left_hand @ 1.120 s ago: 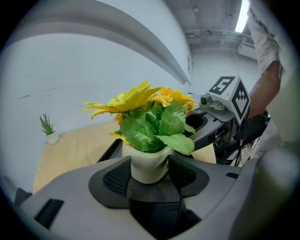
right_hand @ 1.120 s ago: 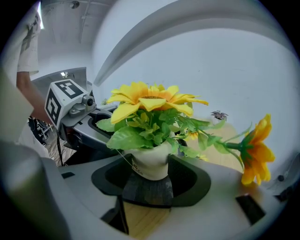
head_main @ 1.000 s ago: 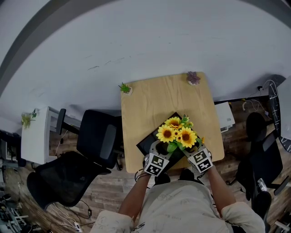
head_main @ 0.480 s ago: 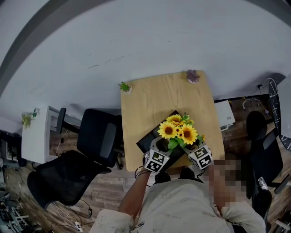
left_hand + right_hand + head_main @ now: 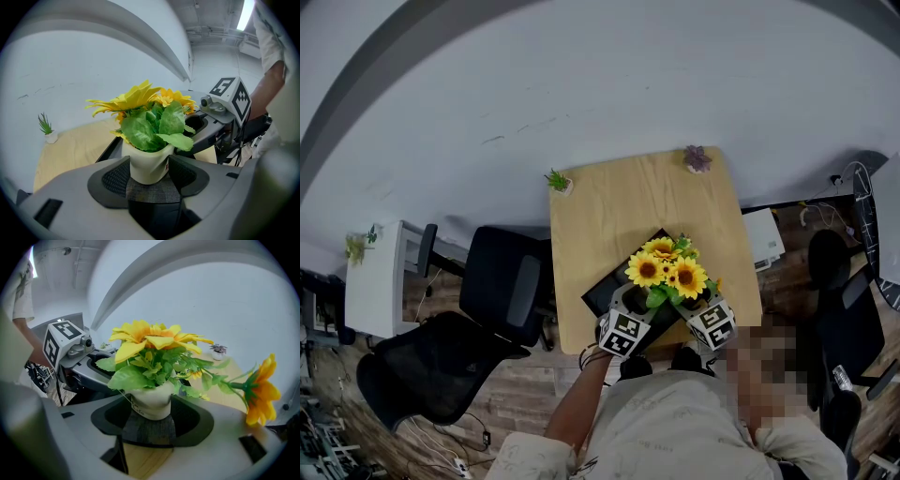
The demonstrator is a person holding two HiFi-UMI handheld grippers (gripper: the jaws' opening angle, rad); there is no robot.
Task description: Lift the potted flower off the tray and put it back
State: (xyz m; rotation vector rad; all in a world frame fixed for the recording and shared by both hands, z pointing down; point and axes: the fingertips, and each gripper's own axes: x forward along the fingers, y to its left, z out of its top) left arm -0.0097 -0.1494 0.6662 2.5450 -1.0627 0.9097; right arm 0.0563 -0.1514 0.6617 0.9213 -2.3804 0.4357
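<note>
Potted flower (image 5: 664, 274), yellow sunflowers and green leaves in a small white pot, stands over the near corner of the flat black tray (image 5: 600, 298) on the light wooden square table (image 5: 619, 202); whether its base rests there is hidden. Against the head view a second ago, almost nothing has shifted. The grey left gripper (image 5: 148, 174) clamps the pot from one side. The grey right gripper (image 5: 150, 414) holds it from the other, its jaws having just eased a shade wider. Likely a pause before lifting, or the start of letting go
</note>
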